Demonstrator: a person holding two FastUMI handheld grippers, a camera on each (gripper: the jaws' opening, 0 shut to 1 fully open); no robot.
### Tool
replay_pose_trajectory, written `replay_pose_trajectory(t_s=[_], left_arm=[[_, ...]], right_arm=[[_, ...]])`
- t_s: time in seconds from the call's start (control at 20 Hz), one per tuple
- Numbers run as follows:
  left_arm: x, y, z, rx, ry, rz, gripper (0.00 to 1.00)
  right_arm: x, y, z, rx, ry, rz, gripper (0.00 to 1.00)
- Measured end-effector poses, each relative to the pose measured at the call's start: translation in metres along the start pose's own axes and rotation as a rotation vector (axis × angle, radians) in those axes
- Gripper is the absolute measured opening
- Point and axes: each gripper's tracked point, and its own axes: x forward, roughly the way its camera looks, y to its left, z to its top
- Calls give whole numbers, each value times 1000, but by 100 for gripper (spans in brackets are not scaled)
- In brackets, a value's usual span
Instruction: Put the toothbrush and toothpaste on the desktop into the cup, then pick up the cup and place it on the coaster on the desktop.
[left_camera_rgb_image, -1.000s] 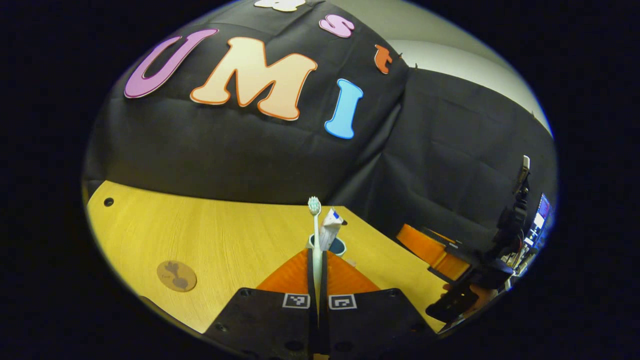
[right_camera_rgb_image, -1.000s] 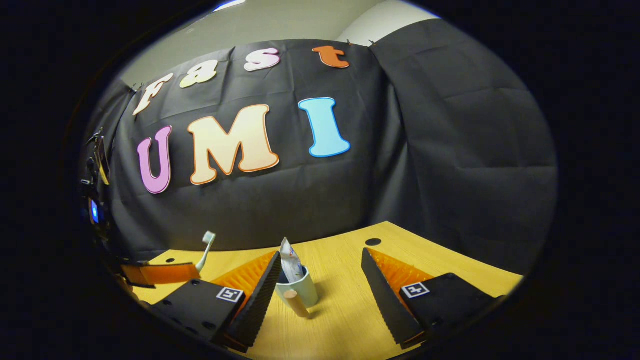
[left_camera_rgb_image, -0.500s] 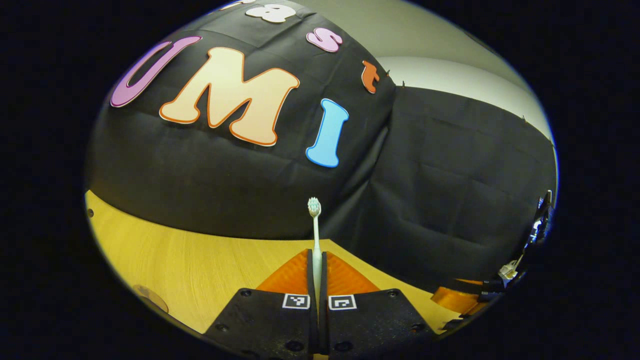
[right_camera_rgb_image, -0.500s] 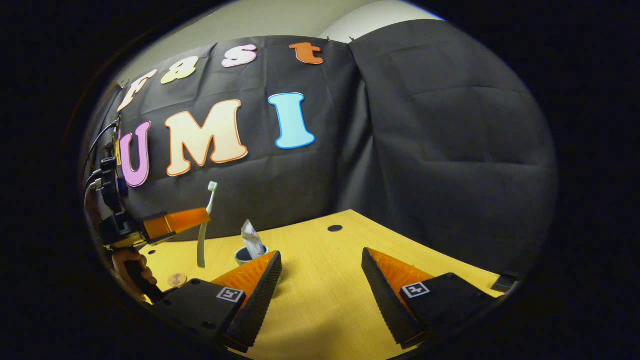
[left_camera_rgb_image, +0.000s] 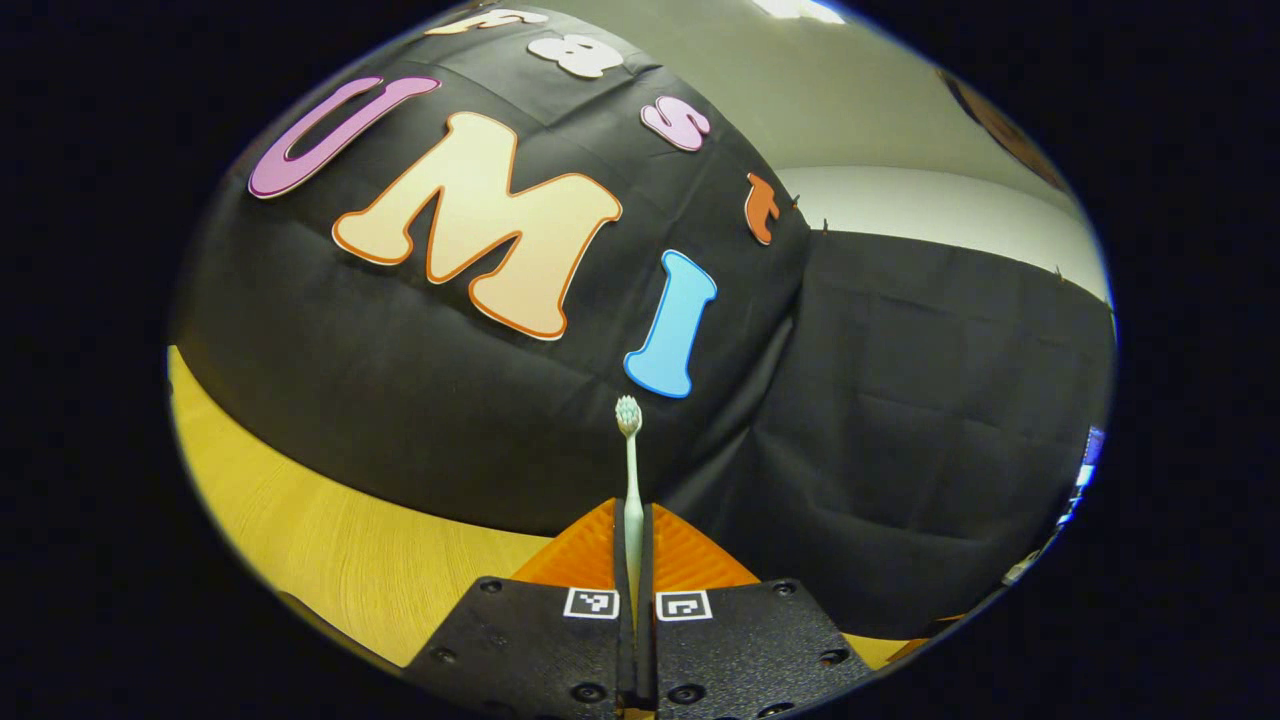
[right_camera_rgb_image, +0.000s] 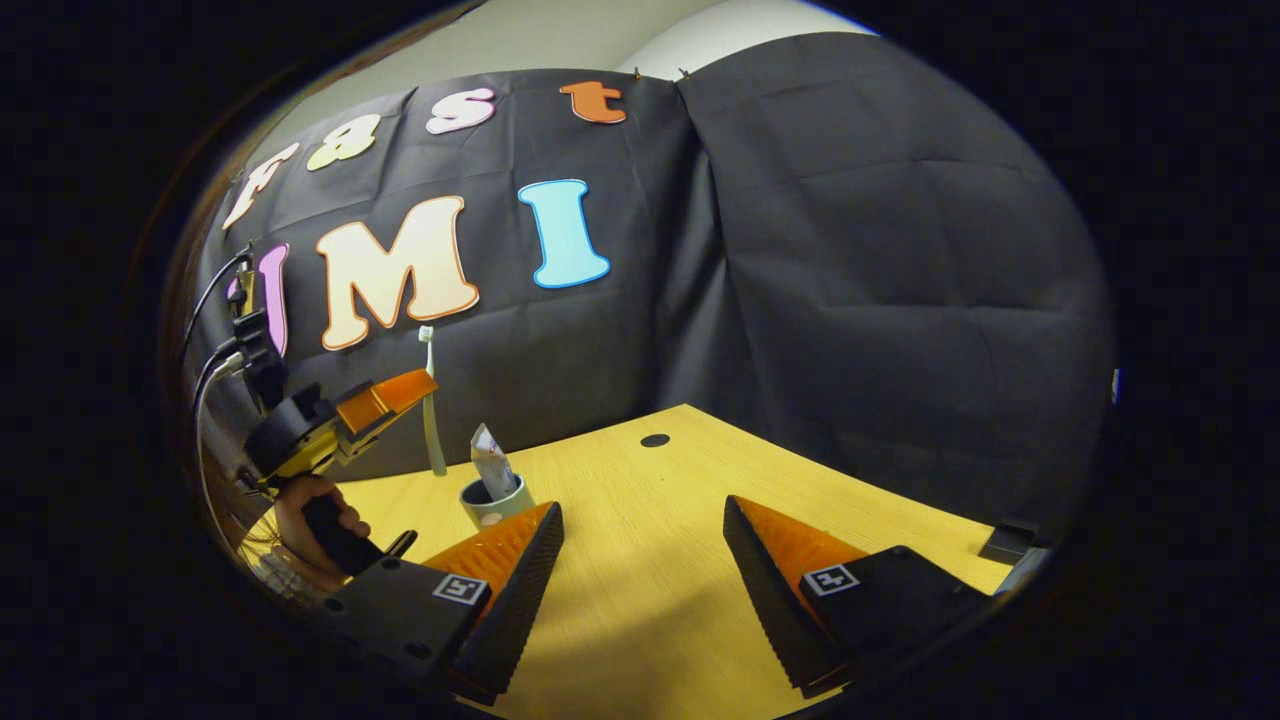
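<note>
While the right gripper (right_camera_rgb_image: 645, 560) is hanging released near the cup (right_camera_rgb_image: 492, 500) holding the toothpaste (right_camera_rgb_image: 491, 462), the left gripper (right_camera_rgb_image: 415, 385), clenching the toothbrush (left_camera_rgb_image: 629, 470), is rising higher and carrying it upright just beside the cup, ready for lowering in.

A wooden desk (right_camera_rgb_image: 640, 560) with a round hole (right_camera_rgb_image: 655, 440) at its far edge stands against black cloth (right_camera_rgb_image: 880, 300), pale wall (left_camera_rgb_image: 900, 210) above.
</note>
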Motion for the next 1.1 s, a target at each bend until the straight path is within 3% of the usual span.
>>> replay_pose_trajectory(t_s=[0.1,0.25,0.3,0.4,0.55,0.6,0.65,0.85,0.9,1.05,1.1], left_arm=[[4,7,-6,9,-6,26,0],[8,18,-21,51,9,70,0],[9,20,-25,57,8,79,0],[9,23,-34,59,11,99,0],[7,26,-46,82,13,122,0],[7,28,-49,94,14,130,0],[7,31,-54,98,15,142,0],[2,44,-72,88,33,199,0],[0,45,-77,95,42,206,0],[-5,46,-82,97,47,212,0],[-6,47,-82,90,49,214,0]], right_arm=[[1,-1,-2,20,7,2,98],[4,-7,-4,42,14,-14,94],[3,-7,-3,48,12,-18,98],[0,-9,-1,54,1,-24,94],[-1,-17,-7,48,12,-34,98],[-2,-19,-8,45,14,-39,94],[-3,-22,-9,42,15,-44,98],[-8,-29,-10,43,10,-61,98],[-7,-31,-13,48,12,-65,94],[-9,-35,-16,58,16,-80,94],[-9,-35,-17,59,19,-82,98]])
